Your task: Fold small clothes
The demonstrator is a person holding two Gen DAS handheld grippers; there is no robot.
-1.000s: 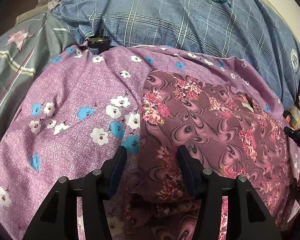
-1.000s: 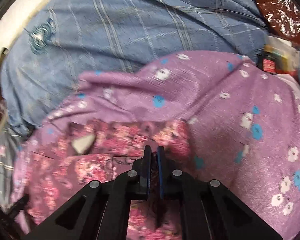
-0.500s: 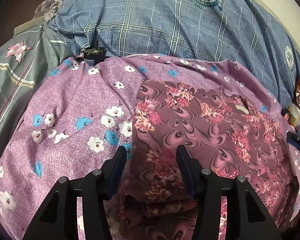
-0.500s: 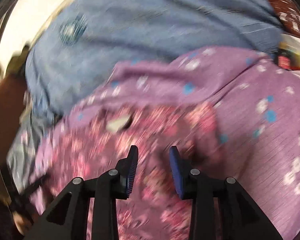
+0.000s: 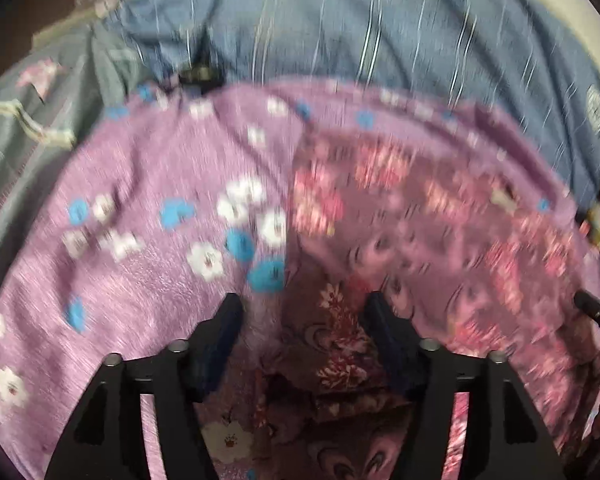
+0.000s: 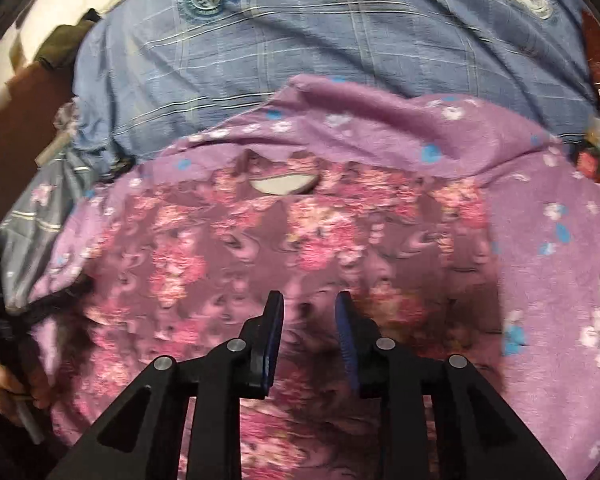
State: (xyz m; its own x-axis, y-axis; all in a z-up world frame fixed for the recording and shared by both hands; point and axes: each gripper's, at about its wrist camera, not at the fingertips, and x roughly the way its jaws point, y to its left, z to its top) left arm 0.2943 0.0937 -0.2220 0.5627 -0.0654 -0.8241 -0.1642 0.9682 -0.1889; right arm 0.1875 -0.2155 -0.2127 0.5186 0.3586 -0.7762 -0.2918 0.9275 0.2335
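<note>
Left wrist | purple floral sheet [image 5: 132, 288] | blue plaid bedding [image 5: 380, 28] | both claws open

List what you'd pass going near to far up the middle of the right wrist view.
right claw → maroon floral garment → its white neck label → lilac flowered cloth → blue checked bedding

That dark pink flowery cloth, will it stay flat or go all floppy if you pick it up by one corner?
Probably floppy: the flowery cloth already bunches into soft folds near the left gripper. It looks thin and light, lying draped over the purple blanket. It likely won't slide much, since both fabrics look soft, not shiny.
</note>
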